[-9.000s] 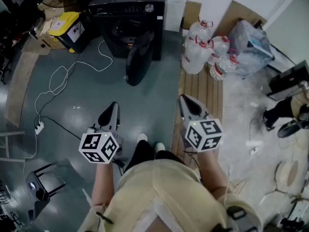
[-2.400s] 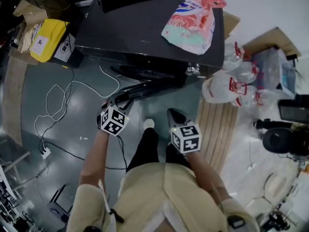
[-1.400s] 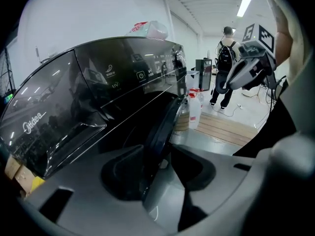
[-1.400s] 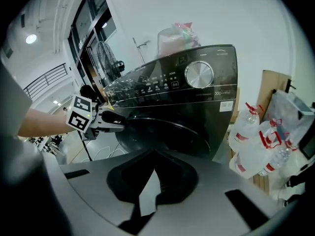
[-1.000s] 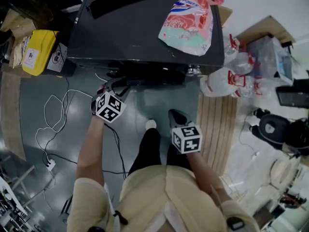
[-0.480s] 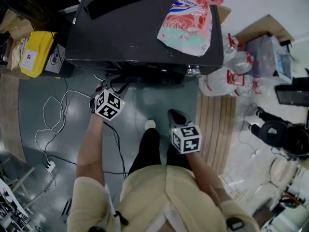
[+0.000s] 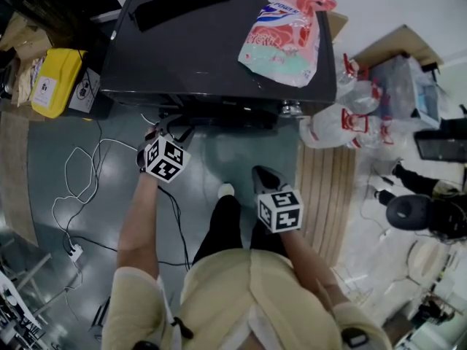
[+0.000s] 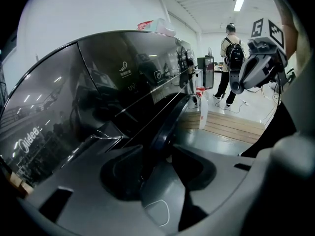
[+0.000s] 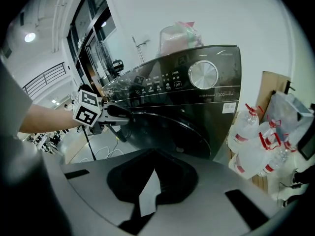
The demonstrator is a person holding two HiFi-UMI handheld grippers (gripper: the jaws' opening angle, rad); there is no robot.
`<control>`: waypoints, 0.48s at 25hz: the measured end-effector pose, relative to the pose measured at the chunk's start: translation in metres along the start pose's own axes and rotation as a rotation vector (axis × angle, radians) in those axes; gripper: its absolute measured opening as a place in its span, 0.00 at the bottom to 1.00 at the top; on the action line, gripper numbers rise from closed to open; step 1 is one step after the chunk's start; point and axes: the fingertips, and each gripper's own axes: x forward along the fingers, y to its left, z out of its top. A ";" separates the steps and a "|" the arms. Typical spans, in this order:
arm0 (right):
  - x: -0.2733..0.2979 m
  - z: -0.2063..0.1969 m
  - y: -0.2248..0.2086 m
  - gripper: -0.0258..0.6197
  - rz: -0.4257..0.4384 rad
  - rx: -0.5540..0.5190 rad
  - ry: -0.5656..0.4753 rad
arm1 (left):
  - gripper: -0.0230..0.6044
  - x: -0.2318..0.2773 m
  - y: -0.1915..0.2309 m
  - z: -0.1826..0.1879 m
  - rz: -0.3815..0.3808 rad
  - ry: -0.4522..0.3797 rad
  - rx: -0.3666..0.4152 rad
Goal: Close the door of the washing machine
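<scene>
The left gripper [image 7: 166,131] has its 2 grey plastic jaws brought together, and their tips press against the rounded outer rim of the door [image 8: 170,122] (nothing is pinched between them). The right gripper [image 7: 263,173] hangs nearer the person's legs, well apart from the machine, its jaws likewise closed with nothing in them.

The door is a round, glossy black disc. In the right gripper view its right side lies close against the front, while its left edge stands out a little, so it is nearly but not fully closed. The washing machine [image 7: 211,42] is a dark, shiny box with a smooth flat top, 1 chrome dial [image 9: 203,75] and a row of small white icons on its panel. A crinkled pink-and-green plastic bag [image 7: 284,31] lies on top. Off to the right, clear water bottles [image 7: 343,126] with red fittings stand beside pale wooden slats [image 7: 325,188]. At the left a thin white cable [image 7: 80,166] loops over the grey floor.
</scene>
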 end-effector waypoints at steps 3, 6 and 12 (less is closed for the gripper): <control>-0.001 0.003 -0.001 0.05 -0.001 -0.003 -0.006 | 0.30 0.000 0.000 -0.001 0.001 0.015 -0.013; -0.003 0.007 -0.002 0.05 -0.003 -0.003 -0.015 | 0.30 0.000 0.000 -0.001 0.009 0.026 -0.033; -0.011 0.011 -0.008 0.05 0.004 -0.010 -0.036 | 0.30 -0.004 0.000 -0.003 0.060 0.024 -0.111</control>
